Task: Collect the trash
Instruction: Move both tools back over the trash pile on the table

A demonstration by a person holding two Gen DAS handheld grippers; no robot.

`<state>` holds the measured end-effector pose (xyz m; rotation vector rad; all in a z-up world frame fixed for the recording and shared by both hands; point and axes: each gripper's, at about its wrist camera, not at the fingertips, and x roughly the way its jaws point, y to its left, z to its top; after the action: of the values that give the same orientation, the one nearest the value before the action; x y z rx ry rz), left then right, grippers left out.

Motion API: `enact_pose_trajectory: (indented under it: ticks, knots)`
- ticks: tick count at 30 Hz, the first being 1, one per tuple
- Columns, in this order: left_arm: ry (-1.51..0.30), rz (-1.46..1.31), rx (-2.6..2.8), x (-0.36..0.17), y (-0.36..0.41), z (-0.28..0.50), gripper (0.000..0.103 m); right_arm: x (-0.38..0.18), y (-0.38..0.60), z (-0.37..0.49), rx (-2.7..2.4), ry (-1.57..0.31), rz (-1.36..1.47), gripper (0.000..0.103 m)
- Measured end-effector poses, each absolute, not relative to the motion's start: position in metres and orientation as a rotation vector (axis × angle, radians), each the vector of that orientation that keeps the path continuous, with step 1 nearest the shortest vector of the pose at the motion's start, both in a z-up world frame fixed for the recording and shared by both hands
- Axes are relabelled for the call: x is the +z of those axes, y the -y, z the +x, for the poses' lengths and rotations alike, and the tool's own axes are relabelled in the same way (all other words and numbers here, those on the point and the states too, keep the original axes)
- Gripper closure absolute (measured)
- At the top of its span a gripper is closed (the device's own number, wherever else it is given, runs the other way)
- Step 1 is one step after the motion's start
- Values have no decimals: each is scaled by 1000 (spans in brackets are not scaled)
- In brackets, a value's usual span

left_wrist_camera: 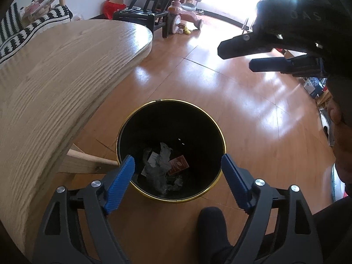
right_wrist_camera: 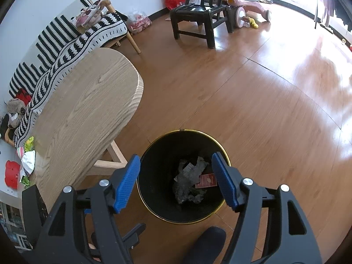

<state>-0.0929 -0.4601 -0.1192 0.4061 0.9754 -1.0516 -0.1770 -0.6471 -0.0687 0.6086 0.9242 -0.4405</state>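
A black trash bin with a gold rim [left_wrist_camera: 140, 114] stands on the wood floor beside the table; it also shows in the right wrist view [right_wrist_camera: 154, 145]. Inside lie crumpled grey wrappers [left_wrist_camera: 159, 167] [right_wrist_camera: 187, 182] and a small red packet [left_wrist_camera: 178, 165] [right_wrist_camera: 206, 180]. My left gripper [left_wrist_camera: 178, 162] is open and empty above the bin. My right gripper [right_wrist_camera: 176, 165] is open and empty above the bin too; it appears in the left wrist view [left_wrist_camera: 235, 57] at upper right. More trash [right_wrist_camera: 28, 160] lies on the table's near left end.
A light wooden table [left_wrist_camera: 55, 77] [right_wrist_camera: 88, 101] stands left of the bin. A striped sofa [right_wrist_camera: 55, 50], a black chair [right_wrist_camera: 198, 15] and a pink tricycle [right_wrist_camera: 246, 2] stand farther back. The person's dark foot [left_wrist_camera: 211, 226] [right_wrist_camera: 206, 244] is just in front of the bin.
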Motion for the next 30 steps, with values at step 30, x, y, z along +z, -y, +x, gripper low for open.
enact_pose_trajectory:
  ticks: [30]
  knots:
    - [-843, 41, -269, -5, 77, 62, 8, 14, 358, 32, 35, -823, 325, 15]
